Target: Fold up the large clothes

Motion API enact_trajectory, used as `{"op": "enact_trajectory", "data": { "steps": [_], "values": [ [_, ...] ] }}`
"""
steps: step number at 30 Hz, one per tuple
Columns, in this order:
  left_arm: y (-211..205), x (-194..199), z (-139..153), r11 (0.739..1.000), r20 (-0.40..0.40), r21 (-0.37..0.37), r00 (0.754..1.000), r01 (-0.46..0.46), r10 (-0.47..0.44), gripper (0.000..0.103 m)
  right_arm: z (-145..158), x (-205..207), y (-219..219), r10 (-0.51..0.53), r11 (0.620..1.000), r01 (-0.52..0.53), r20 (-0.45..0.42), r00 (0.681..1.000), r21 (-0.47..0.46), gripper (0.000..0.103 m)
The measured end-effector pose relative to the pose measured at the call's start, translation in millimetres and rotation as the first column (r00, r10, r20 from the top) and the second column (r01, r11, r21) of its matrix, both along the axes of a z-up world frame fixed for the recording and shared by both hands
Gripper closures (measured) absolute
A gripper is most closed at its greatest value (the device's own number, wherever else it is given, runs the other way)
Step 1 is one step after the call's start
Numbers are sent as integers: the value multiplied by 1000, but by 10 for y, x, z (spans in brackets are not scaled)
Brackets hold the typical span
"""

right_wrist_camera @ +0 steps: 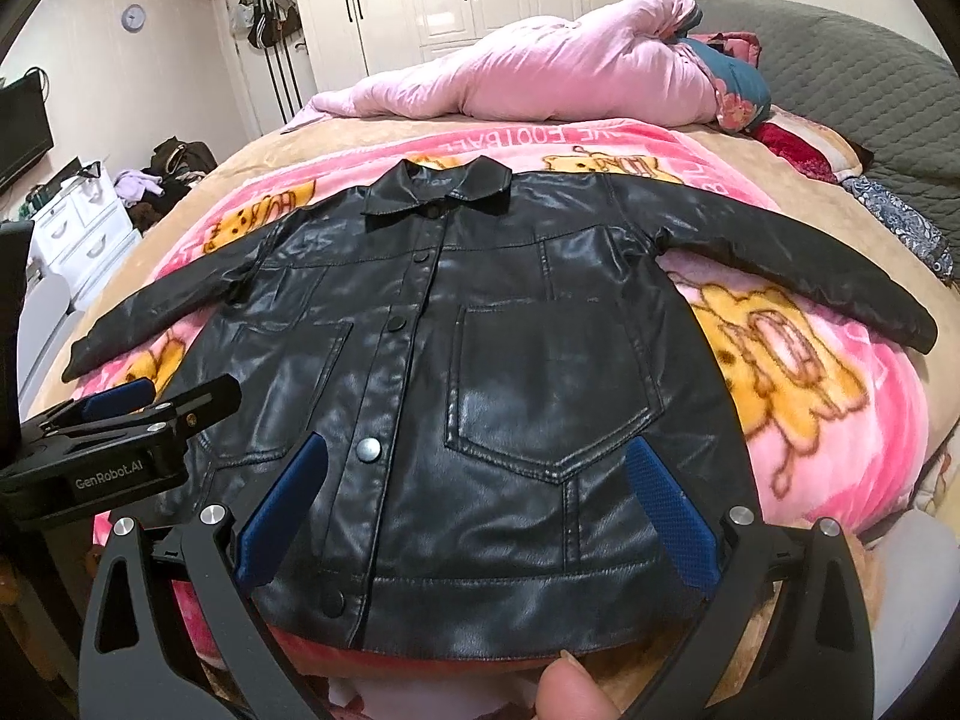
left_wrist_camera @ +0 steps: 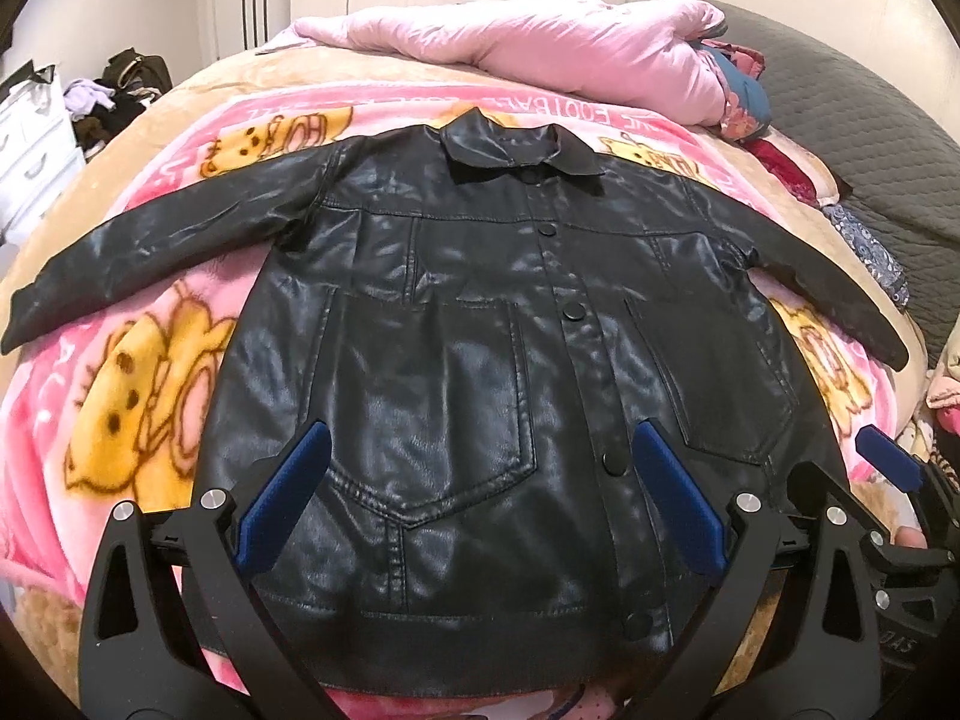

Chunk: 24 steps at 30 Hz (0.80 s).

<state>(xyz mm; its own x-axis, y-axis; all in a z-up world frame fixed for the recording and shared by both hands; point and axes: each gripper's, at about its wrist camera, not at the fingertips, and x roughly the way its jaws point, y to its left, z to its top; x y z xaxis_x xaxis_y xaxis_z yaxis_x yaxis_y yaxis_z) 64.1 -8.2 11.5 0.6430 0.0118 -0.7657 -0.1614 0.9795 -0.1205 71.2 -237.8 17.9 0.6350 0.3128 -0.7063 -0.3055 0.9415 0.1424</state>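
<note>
Both grippers, left gripper (left_wrist_camera: 480, 498) and right gripper (right_wrist_camera: 480, 498), are held with jaws spread, empty, above the near hem of the jacket (left_wrist_camera: 480, 348); it is laid flat, sleeves outstretched, nothing folded yet.

My glossy black jacket (left_wrist_camera: 456, 324) lies on a pink blanket (left_wrist_camera: 150, 372) (yellow cartoon bears), beside pale-pink quilt (left_wrist_camera: 540, 54).

Both wrist views near hem, facing headboard — sharing jacket (left_wrist_camera: 456, 360), bed (right_wrist_camera: 252, 162)
</note>
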Motion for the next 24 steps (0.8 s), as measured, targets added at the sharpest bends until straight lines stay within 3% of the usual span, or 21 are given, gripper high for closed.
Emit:
{"op": "enact_trajectory", "data": {
  "steps": [17, 24],
  "values": [
    [203, 403, 49, 999, -17, -2, 999, -48, 48, 9, 129, 541, 30, -28, 1000, 28, 13, 1000, 5, 4],
    [268, 661, 164, 998, -6, 34, 998, -61, 61, 9, 224, 830, 44, -43, 999, 43, 18, 999, 16, 4]
  ]
}}
